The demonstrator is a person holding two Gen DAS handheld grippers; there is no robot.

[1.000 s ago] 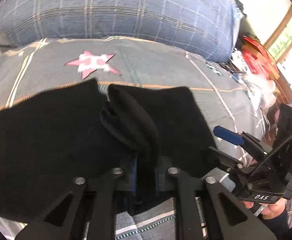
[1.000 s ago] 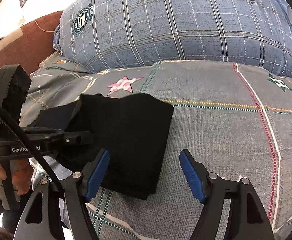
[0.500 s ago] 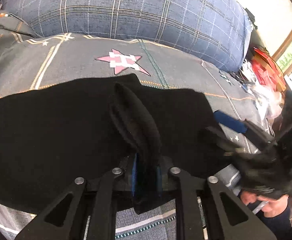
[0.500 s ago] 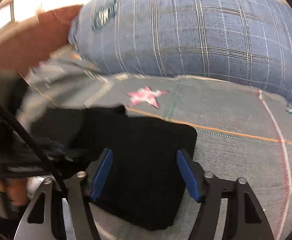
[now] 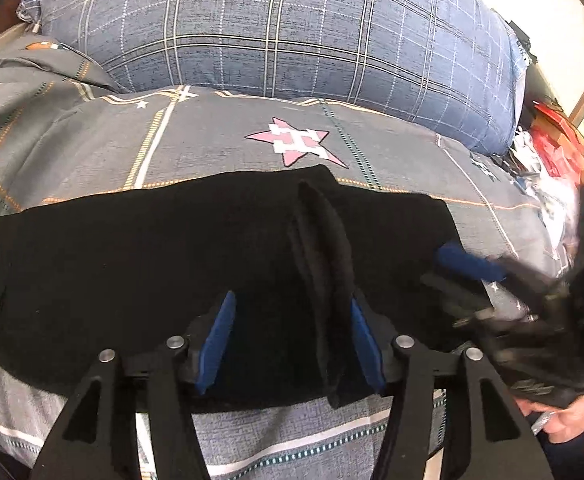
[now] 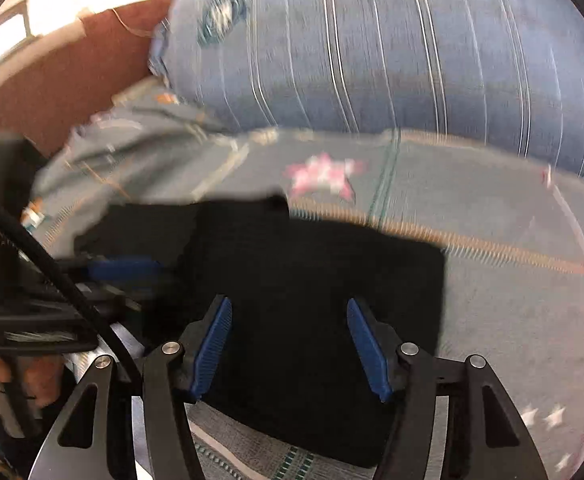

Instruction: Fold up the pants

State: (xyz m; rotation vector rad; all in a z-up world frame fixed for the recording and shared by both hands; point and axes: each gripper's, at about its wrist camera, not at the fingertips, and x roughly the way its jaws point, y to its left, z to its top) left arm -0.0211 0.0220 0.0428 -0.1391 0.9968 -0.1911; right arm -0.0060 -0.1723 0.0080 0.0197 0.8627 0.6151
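Daylight glares white above the plaid pillow point(image 5: 276, 28) in both fisheye views, sharp on the left, motion-smeared on the right, edges curved.

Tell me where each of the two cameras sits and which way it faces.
Left wrist: rides the left gripper, aimed down at the black pants on the star-print bedsheet, plaid pillow behind; the jaws have just been opening around a raised fold; right gripper and a hand at right.
Right wrist: rides the right gripper, jaws open over the pants; blurred; left gripper and a hand at left.
Shared: pants, pink star, pillow.
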